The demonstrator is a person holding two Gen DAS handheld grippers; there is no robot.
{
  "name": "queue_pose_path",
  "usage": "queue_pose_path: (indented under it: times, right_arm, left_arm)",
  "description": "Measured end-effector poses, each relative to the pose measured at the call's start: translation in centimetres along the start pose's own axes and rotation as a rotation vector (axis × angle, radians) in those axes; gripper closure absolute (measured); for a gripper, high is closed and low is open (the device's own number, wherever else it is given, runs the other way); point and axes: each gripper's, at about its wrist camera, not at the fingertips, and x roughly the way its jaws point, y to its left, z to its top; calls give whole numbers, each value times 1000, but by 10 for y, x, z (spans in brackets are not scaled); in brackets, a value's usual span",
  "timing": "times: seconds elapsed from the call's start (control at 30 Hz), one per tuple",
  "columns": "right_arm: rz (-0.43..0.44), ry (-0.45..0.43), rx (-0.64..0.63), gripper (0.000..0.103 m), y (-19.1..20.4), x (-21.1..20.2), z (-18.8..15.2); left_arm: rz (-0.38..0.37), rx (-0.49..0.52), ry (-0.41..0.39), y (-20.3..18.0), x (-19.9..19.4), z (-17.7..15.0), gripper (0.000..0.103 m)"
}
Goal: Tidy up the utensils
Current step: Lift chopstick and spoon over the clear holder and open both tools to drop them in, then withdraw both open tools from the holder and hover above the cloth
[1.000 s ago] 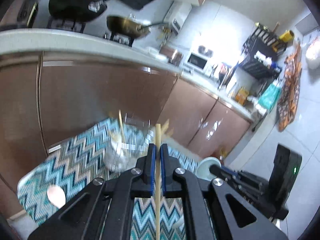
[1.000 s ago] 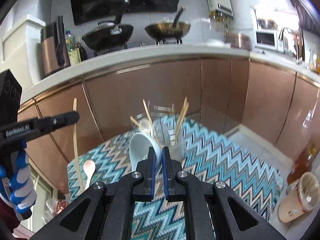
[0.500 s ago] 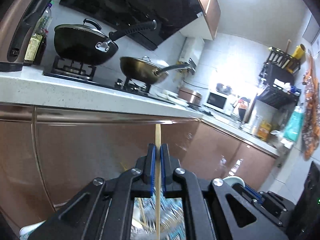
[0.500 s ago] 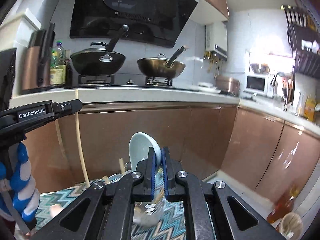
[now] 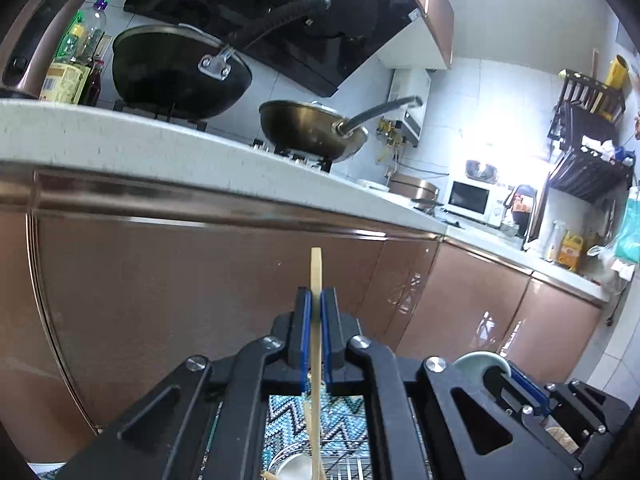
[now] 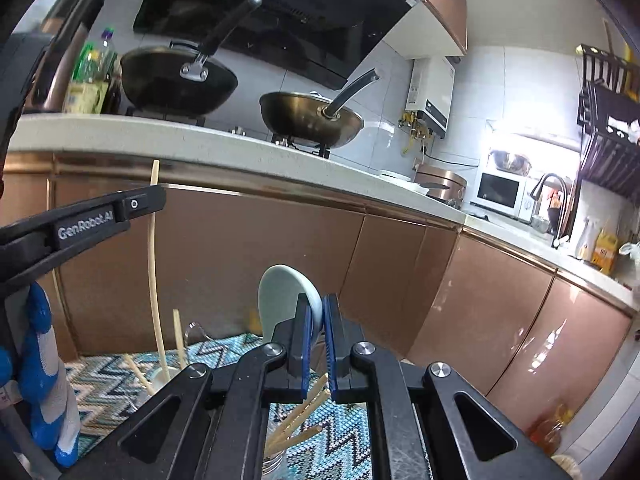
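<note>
My left gripper (image 5: 316, 304) is shut on a pale wooden chopstick (image 5: 316, 272) that stands upright between its blue pads. In the right wrist view the same gripper (image 6: 158, 196) reaches in from the left, and the chopstick (image 6: 153, 280) hangs down toward a clear holder with several chopsticks (image 6: 296, 424). My right gripper (image 6: 316, 316) is shut on a pale green ceramic spoon (image 6: 280, 296), bowl end up. That spoon (image 5: 482, 362) also shows at the lower right of the left wrist view. The holder's rim (image 5: 292, 464) lies just under the left fingers, mostly hidden.
A zigzag-patterned cloth (image 6: 348, 436) covers the low table. Copper cabinet fronts (image 5: 200, 300) and a white counter edge (image 5: 160, 152) stand close ahead, with a black wok (image 5: 180, 76) and a brass wok (image 5: 312, 128). A person's blue-and-white glove (image 6: 44, 380) holds the left gripper.
Both grippers have moved toward the cabinets and tilted up. The cloth and holder have slid down to the bottom of both views. The chopstick and spoon stay gripped.
</note>
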Motion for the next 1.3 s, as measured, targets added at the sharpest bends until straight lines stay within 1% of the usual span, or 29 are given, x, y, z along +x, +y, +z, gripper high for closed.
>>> queue_pose_path:
  times: [0.13,0.23,0.33,0.4,0.43,0.47,0.5,0.6,0.83,0.93,1.0,1.13,1.23,1.3]
  right_arm:
    - [-16,7,-20,96,8,10,-13]
    - [-7,20,-22,96,15,14,-23]
    - [2,39,-18,95,21,17,-34]
    - [9,44,-19,83,23,15,-38]
    - [17,47,-15,80,24,13,-39]
    - [18,46,-10,74,23,11,-39]
    - [18,44,-5,69,22,10,-38]
    - [23,47,26,67,17,4,-35]
    - [-6,15,55,61,3,-29,-18]
    - [-26,-2,67,56,-5,-48,-10]
    - [-39,-14,82,51,-11,-64,-5]
    - [-61,-32,116,43,-20,-95,3]
    - [-73,-47,149,31,-27,-121,5]
    - [-83,-56,169,21,-30,-139,6]
  left_arm:
    - [16,-11,11,5,9,-13,99]
    - [29,-6,12,8,10,-22,99]
    - [25,-16,29,13,11,-31,99]
    - [21,-19,38,16,9,-36,97]
    - [21,-19,43,17,7,-37,97]
    - [19,-21,47,18,6,-38,96]
    - [14,-23,56,19,4,-38,93]
    - [14,-22,68,21,0,-36,82]
    - [28,-29,63,28,-26,-22,68]
    - [46,-26,52,32,-44,-14,62]
    - [53,-23,46,35,-57,-8,58]
    - [51,-20,37,39,-90,3,57]
    - [37,-15,40,42,-118,12,56]
    - [31,-2,49,42,-135,17,53]
